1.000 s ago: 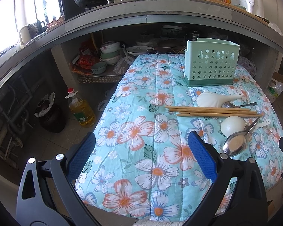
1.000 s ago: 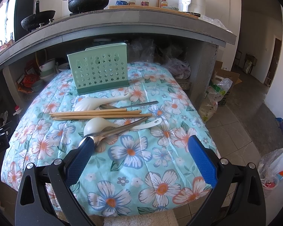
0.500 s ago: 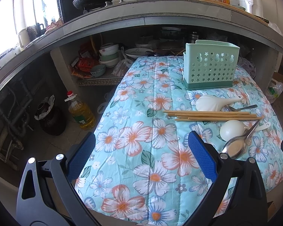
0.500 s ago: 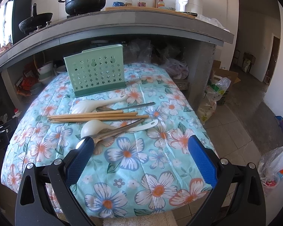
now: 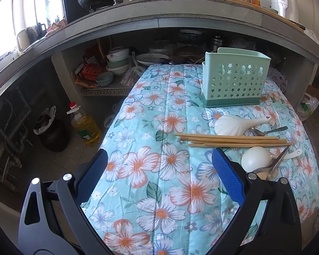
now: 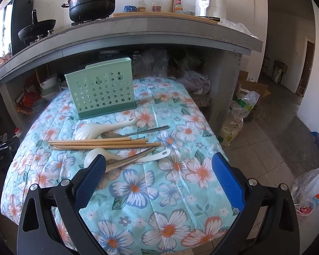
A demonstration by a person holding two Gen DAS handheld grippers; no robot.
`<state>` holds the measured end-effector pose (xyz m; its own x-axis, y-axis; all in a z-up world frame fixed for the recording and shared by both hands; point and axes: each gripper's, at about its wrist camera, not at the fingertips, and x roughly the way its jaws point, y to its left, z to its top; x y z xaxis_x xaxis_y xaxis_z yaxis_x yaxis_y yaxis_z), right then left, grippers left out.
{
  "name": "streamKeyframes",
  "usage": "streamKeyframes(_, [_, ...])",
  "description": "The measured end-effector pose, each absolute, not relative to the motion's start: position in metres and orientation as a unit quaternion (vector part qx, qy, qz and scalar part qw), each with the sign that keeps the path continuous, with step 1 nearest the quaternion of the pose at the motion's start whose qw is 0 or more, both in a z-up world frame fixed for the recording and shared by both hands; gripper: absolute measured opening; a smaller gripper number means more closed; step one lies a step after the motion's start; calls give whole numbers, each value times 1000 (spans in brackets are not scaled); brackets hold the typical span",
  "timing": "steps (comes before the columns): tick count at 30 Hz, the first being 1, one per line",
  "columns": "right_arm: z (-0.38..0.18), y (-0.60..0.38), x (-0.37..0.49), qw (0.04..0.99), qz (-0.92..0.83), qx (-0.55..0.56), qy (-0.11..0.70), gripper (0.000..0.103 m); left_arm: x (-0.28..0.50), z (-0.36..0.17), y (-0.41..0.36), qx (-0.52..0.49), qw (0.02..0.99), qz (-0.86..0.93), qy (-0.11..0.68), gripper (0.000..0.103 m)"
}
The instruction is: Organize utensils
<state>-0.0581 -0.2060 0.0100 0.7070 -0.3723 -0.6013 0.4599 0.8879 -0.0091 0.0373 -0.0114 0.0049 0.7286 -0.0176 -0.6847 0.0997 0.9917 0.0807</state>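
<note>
A mint-green perforated utensil holder stands upright at the far end of a floral-covered table. In front of it lie a white ladle, a metal spoon, several wooden chopsticks, a second white spoon and a metal spoon across it. My left gripper is open and empty, left of the utensils. My right gripper is open and empty, just in front of them.
A concrete counter with pots and bottles overhangs the table's far end. Bowls and plates sit on a shelf beneath. An oil bottle and a dark pot stand on the floor left. Bags stand right.
Both grippers have moved slightly forward toward the table; the utensils and holder appear a little closer. Nothing on the table has moved.
</note>
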Motion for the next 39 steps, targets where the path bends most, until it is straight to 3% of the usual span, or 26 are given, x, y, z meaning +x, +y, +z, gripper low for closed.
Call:
streamKeyframes(10, [4, -216, -40, 924, -223, 4, 312, 97, 61, -6, -18, 26, 924, -81, 373, 95])
streamKeyframes(24, [-21, -216, -30, 928, -182, 0, 326, 97, 91, -37, -20, -84, 869, -236, 427, 94])
streamKeyframes(36, [-39, -249, -23, 904, -167, 96, 382, 97, 18, -59, -83, 117, 833, -350, 412, 94])
streamKeyframes(38, [-39, -247, -24, 905, -167, 95, 381, 97, 8, -66, -98, 158, 832, -347, 403, 86])
streamKeyframes(39, [-39, -247, -25, 905, -167, 95, 380, 97, 6, -70, -104, 173, 830, -344, 402, 74])
